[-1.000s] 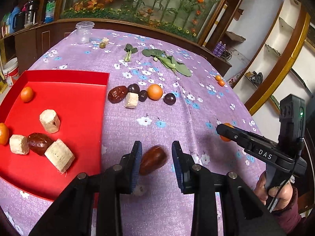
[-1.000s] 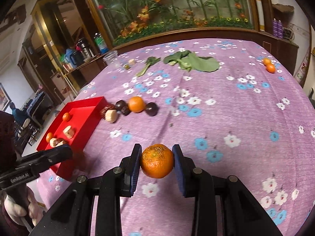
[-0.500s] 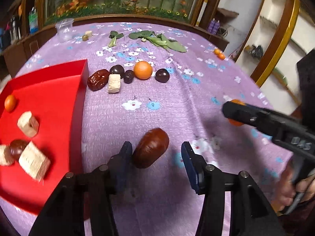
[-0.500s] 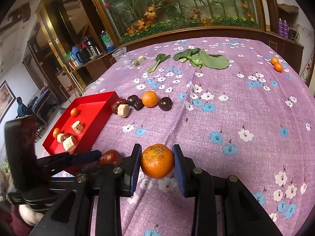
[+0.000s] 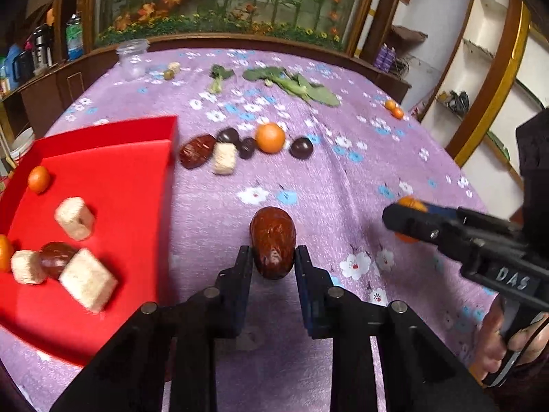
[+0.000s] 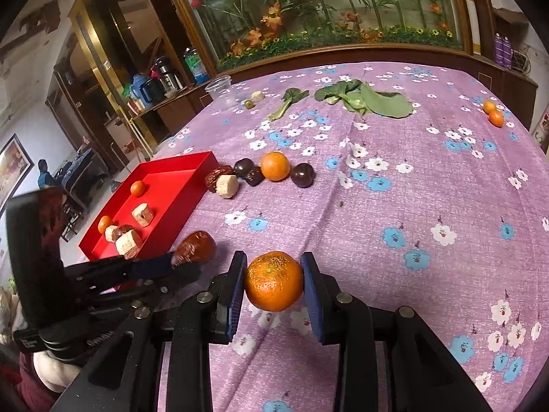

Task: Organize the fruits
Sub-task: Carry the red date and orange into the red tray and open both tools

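My left gripper [image 5: 272, 261] is shut on a brown date [image 5: 272, 242] and holds it above the purple flowered cloth, just right of the red tray [image 5: 130, 185]. It also shows in the right wrist view [image 6: 187, 262], with the date [image 6: 195, 247] in it. My right gripper [image 6: 274, 279] is shut on an orange [image 6: 273, 281], lifted over the cloth. It shows in the left wrist view [image 5: 408, 219] with the orange [image 5: 408, 204] partly hidden. The tray holds small oranges [image 5: 38, 179], pale cut chunks [image 5: 74, 218] and a date [image 5: 55, 257].
A cluster beyond the tray has a date [image 5: 197, 151], a pale chunk [image 5: 224, 158], dark round fruits [image 5: 301, 147] and an orange [image 5: 270, 137]. Green leaves [image 5: 298, 84], a clear cup [image 5: 132, 58] and two small oranges [image 5: 394, 108] lie farther back. The table edge runs along the right.
My left gripper opened wide around the date half a second ago and has now closed on it, with the date turned lengthwise. My right gripper kept hold of the orange.
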The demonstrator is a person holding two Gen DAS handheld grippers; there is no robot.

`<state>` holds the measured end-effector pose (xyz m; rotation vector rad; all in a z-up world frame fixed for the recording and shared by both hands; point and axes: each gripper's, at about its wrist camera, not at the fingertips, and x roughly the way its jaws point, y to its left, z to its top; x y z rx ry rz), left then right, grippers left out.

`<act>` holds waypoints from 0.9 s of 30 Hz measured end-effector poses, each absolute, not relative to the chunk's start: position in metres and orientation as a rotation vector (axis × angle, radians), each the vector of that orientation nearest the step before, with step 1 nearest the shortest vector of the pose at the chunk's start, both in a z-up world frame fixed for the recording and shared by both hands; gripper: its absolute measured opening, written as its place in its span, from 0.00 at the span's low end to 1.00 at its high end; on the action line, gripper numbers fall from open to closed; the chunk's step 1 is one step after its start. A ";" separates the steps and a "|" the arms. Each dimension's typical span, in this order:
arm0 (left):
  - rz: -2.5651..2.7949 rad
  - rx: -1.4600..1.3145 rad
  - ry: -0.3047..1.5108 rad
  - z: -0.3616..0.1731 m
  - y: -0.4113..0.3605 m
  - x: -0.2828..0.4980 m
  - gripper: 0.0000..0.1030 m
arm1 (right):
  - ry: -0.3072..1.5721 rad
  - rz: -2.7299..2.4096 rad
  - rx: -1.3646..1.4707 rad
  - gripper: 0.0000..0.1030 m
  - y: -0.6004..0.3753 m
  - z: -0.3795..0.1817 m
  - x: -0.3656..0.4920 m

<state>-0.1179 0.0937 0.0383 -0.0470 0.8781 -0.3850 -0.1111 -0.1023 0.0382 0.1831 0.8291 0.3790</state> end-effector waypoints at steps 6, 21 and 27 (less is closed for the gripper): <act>-0.334 -0.100 0.816 0.059 0.127 -0.123 0.23 | 0.830 0.429 0.139 0.34 -0.074 0.045 -0.107; -0.260 -0.220 0.817 0.060 0.197 -0.110 0.02 | 0.849 0.507 0.079 0.34 -0.020 0.045 -0.088; -0.219 -0.298 0.816 0.058 0.222 -0.111 0.32 | 0.865 0.531 0.110 0.34 -0.019 0.042 -0.082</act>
